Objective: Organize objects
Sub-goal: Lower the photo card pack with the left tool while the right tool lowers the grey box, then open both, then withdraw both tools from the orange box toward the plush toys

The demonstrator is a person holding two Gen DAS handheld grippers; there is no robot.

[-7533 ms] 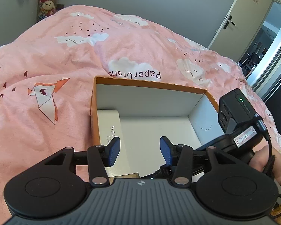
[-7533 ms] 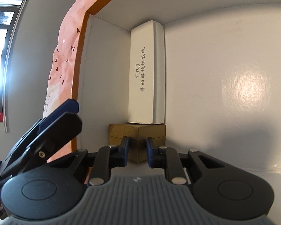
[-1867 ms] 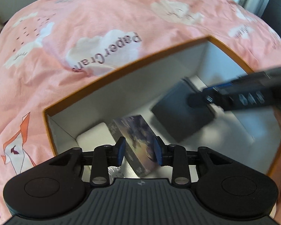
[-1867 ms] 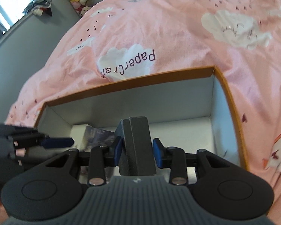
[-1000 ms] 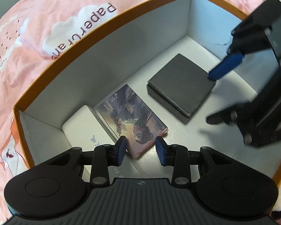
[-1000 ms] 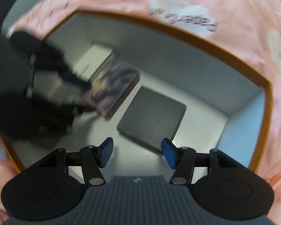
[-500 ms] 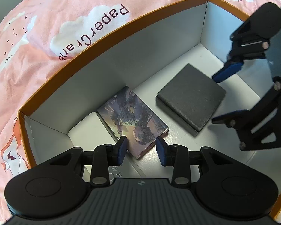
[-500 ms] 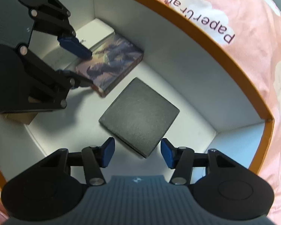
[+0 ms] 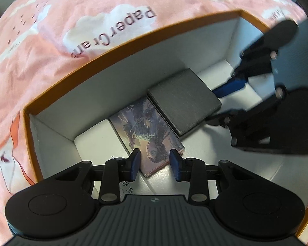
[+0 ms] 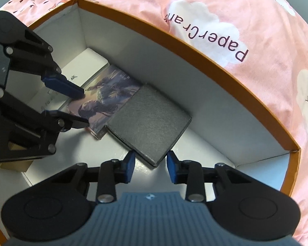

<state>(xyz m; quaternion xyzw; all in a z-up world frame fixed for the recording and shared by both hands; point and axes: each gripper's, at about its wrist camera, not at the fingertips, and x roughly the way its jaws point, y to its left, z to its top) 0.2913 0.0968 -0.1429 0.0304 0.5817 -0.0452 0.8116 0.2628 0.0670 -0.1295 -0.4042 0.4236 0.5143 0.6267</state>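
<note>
We see the orange-rimmed white cardboard box (image 10: 225, 47) on the pink cloud-print bedsheet (image 9: 51, 41). Inside lie, side by side and touching, a white rectangular case (image 9: 98, 135), an illustrated card box (image 10: 104, 100), and a dark grey textured flat box (image 10: 147, 123). Left gripper (image 9: 155, 165) and right gripper (image 10: 149, 167) are both spread apart, holding nothing.

A pink cloud-print bedspread (image 9: 76, 10) carries an orange-rimmed white box (image 9: 133, 41).
</note>
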